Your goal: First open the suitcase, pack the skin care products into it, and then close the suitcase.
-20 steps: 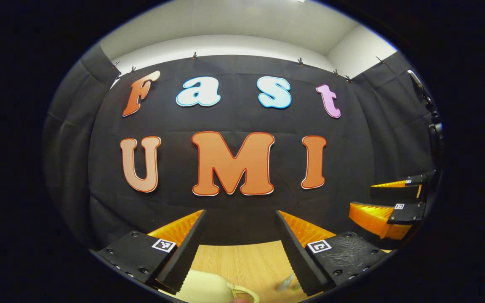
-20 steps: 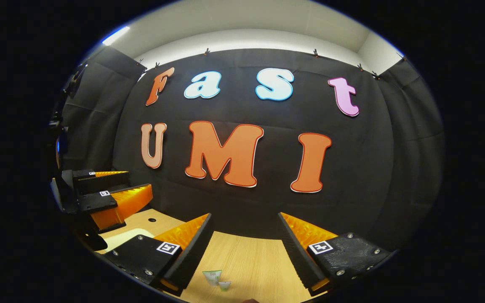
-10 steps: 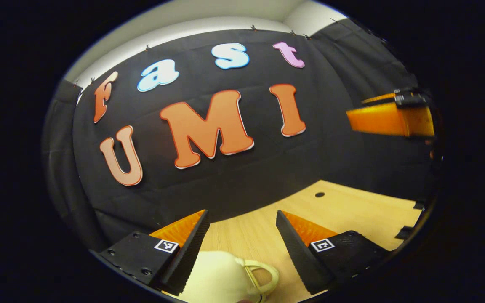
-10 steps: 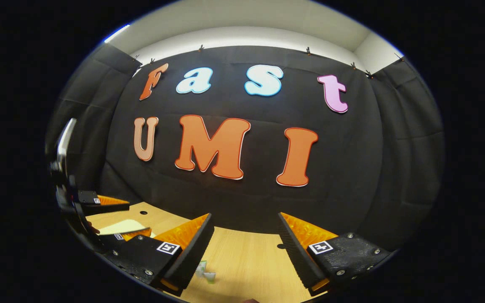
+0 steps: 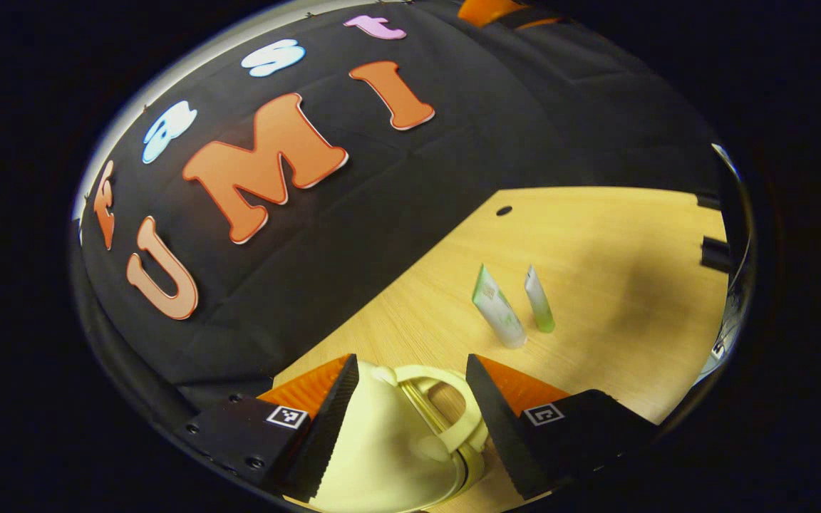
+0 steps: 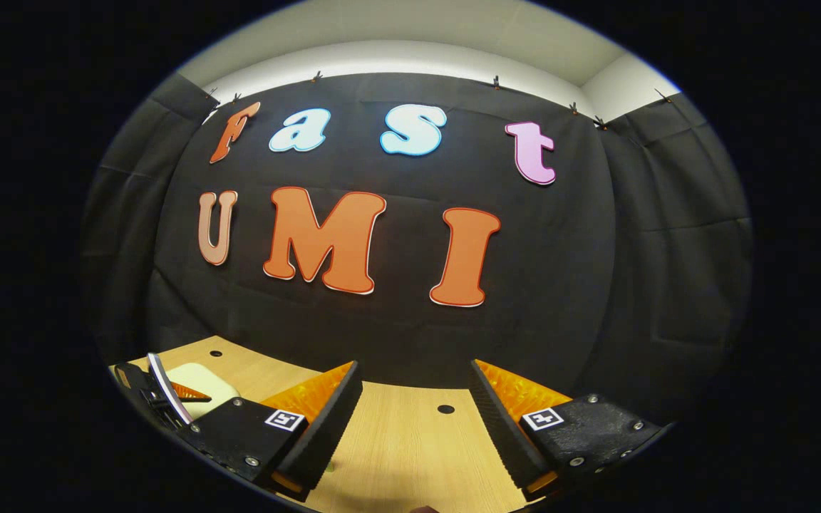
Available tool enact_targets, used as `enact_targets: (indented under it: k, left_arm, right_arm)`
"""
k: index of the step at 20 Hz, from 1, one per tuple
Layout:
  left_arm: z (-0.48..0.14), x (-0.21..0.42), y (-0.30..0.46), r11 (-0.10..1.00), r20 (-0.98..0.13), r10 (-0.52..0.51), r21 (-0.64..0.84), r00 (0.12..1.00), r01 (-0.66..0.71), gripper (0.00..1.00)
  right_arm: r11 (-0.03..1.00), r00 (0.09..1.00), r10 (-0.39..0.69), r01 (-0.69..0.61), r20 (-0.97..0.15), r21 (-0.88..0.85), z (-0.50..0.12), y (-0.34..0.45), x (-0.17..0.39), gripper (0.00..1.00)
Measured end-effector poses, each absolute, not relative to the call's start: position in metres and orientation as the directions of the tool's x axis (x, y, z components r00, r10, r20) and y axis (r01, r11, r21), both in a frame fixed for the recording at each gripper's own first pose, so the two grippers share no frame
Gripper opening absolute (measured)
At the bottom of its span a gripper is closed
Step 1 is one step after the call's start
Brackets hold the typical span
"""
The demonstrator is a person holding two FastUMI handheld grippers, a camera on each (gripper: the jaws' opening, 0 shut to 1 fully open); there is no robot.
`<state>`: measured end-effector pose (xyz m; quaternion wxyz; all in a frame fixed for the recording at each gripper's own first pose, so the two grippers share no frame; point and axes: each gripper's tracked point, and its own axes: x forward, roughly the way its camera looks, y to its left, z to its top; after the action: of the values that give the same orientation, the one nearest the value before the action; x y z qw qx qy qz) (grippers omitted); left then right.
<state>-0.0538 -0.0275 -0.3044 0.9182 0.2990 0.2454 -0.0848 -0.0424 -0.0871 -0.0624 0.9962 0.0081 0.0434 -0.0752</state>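
Left claw (image 5: 407, 399) stood spread above the cream suitcase (image 5: 382, 449), its handle (image 5: 453, 406) between the fingers, untouched. Two skin care tubes (image 5: 499, 310) stood upright on the counter (image 5: 596, 249) at 1 o'clock of the suitcase. Right claw (image 6: 414, 420) was spread over bare counter.

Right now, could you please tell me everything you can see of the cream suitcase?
The suitcase is small, pale cream and smooth, seemingly hard plastic, with rounded corners. A looped handle of the same colour arches from its far end. It looks closed and lies on the wooden table, between the open fingers of the left claw. Whether either finger touches it is unclear.
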Motion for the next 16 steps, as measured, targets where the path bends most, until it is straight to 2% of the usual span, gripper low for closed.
enact_targets:
  k: [3,6,11,13,14,15,16]
  left_arm:
    - [-0.337,-0.067,-0.028,0.752,-0.555,0.002,0.549,0.832,0.365,0.94]
    - [-0.367,-0.076,-0.025,0.702,-0.609,0.029,0.577,0.792,0.418,0.87]
    - [-0.39,-0.079,-0.013,0.573,-0.627,0.107,0.673,0.771,0.468,0.88]
    - [-0.394,-0.076,-0.012,0.497,-0.61,0.136,0.724,0.781,0.478,0.67]
    - [-0.393,-0.072,-0.009,0.439,-0.587,0.162,0.763,0.793,0.474,0.66]
    - [-0.395,-0.072,-0.012,0.403,-0.583,0.161,0.775,0.796,0.487,0.45]
    - [-0.397,-0.068,-0.016,0.377,-0.579,0.154,0.783,0.801,0.494,0.35]
  right_arm:
    - [0.987,0.982,-0.159,0.16,-0.099,0.01,-0.068,-0.093,-0.046,0.95]
    - [0.986,0.981,-0.163,0.165,-0.104,0.009,-0.07,-0.095,-0.047,0.95]
    - [0.985,0.98,-0.166,0.169,-0.11,0.021,-0.076,-0.102,-0.05,0.96]
    - [0.985,0.979,-0.167,0.172,-0.118,0.032,-0.081,-0.104,-0.05,0.95]
    - [0.985,0.979,-0.165,0.171,-0.122,0.039,-0.082,-0.103,-0.05,0.95]
    - [0.985,0.979,-0.162,0.169,-0.126,0.045,-0.084,-0.103,-0.051,0.95]
    - [0.985,0.979,-0.159,0.167,-0.128,0.05,-0.085,-0.101,-0.052,0.95]
